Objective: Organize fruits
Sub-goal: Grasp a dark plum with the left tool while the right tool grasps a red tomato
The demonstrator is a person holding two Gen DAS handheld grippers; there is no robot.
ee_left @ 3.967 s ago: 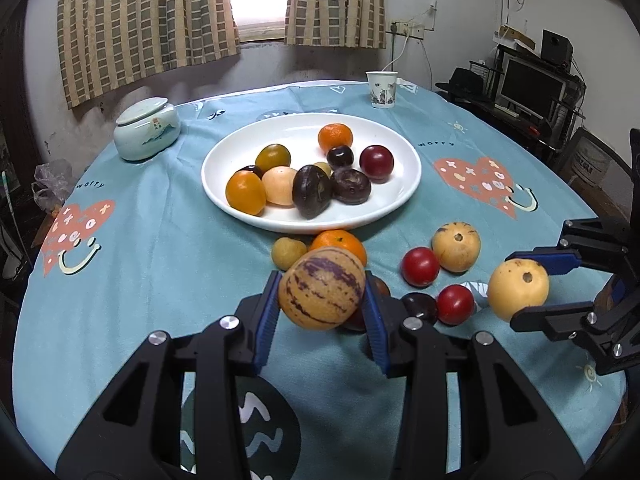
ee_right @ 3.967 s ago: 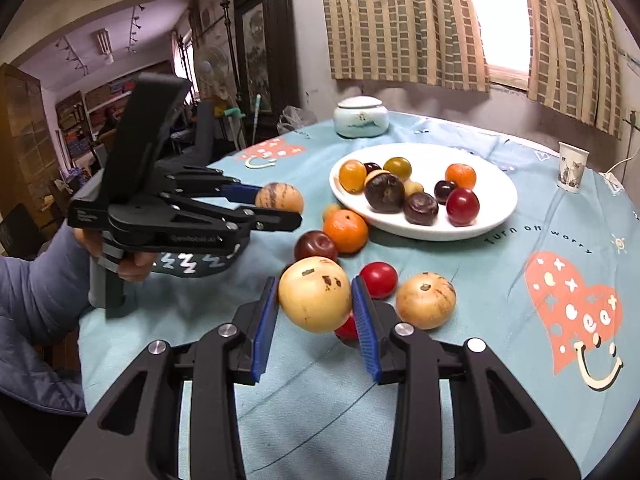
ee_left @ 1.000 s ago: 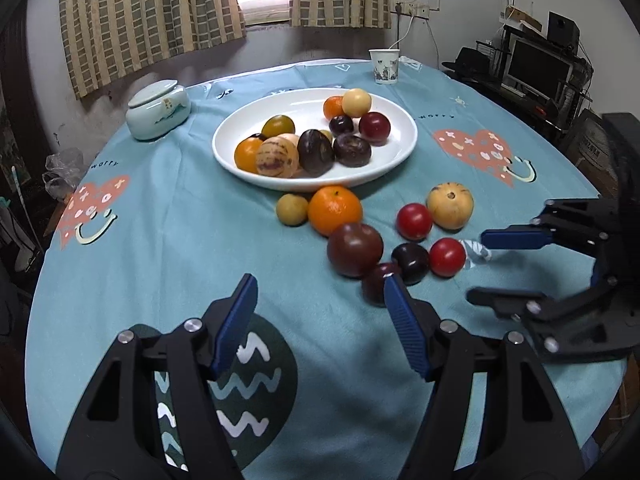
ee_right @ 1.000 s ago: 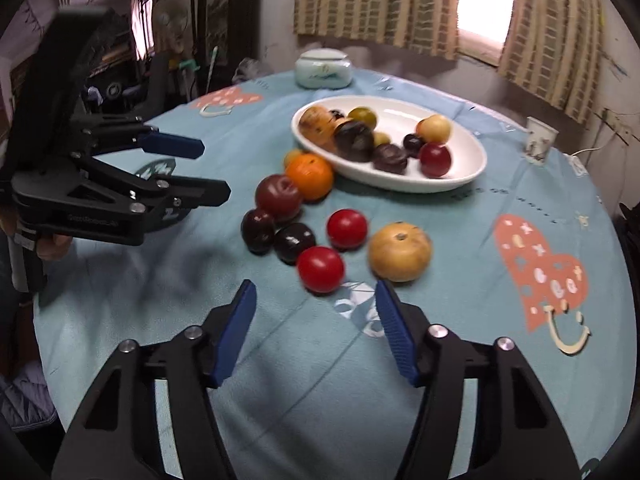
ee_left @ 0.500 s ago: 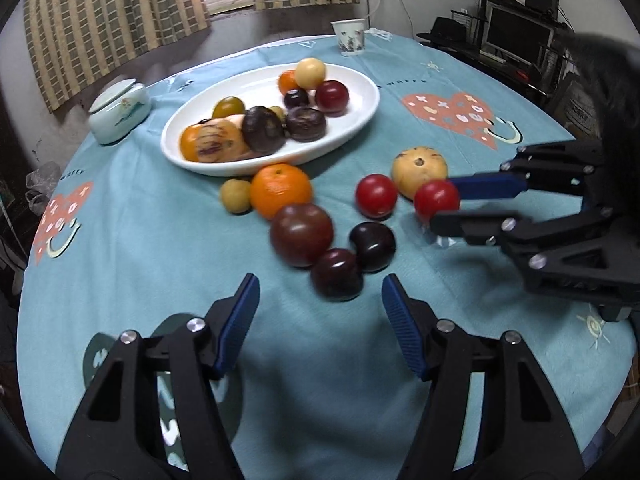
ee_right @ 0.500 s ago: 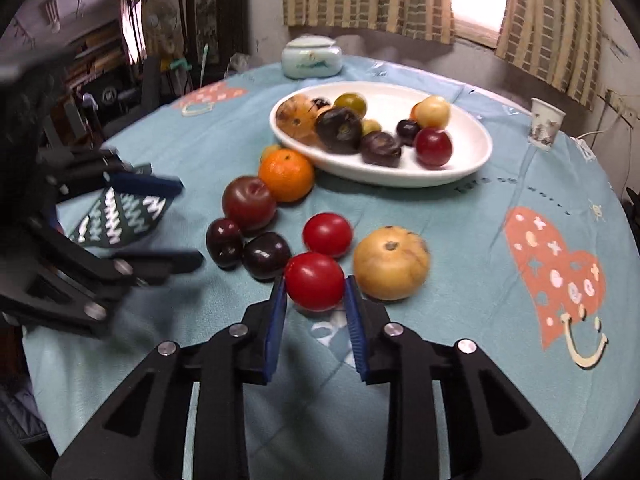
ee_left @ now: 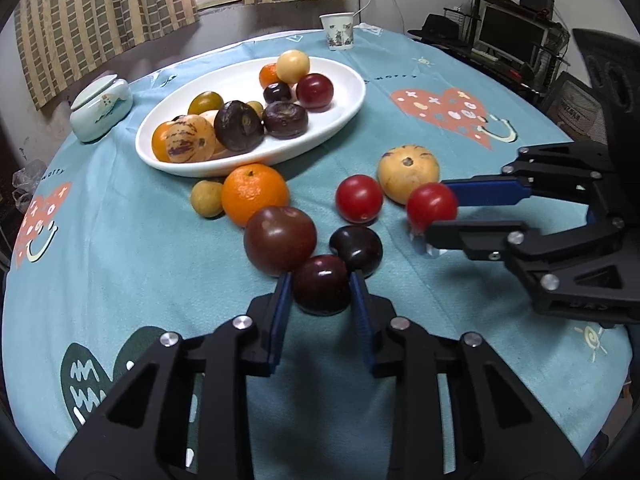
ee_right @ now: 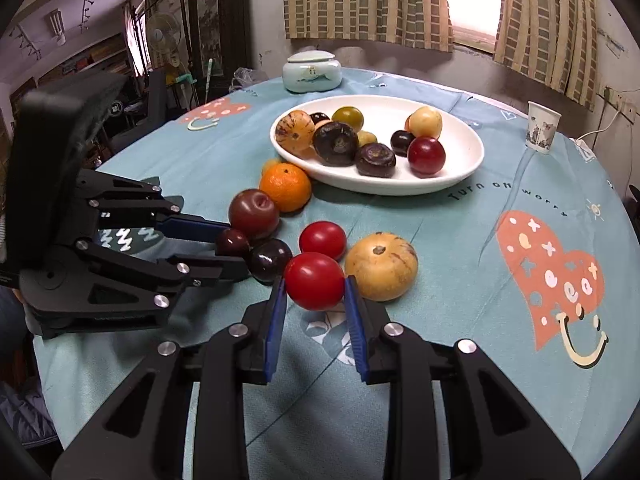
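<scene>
Round table in a teal cloth (ee_left: 120, 248), white plate (ee_left: 344, 112) already loaded with fruit. Left gripper (ee_left: 320, 292) has just closed on a dark plum (ee_left: 322, 284), beside two more dark fruits. Right gripper (ee_right: 314, 292) is clamped on a red tomato (ee_right: 314, 280), probably just off the cloth, hard to tell.

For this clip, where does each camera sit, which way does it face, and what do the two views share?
Left wrist: on the left gripper, looking down along its fingers across the table toward the plate and window; its fingers clamp a dark plum; the right gripper shows at right.
Right wrist: on the right gripper, facing the plate from the other side; its fingers clamp a red tomato; the left gripper and a sleeve show at left.
Shared: plate, orange, both held fruits, paper cup.
</scene>
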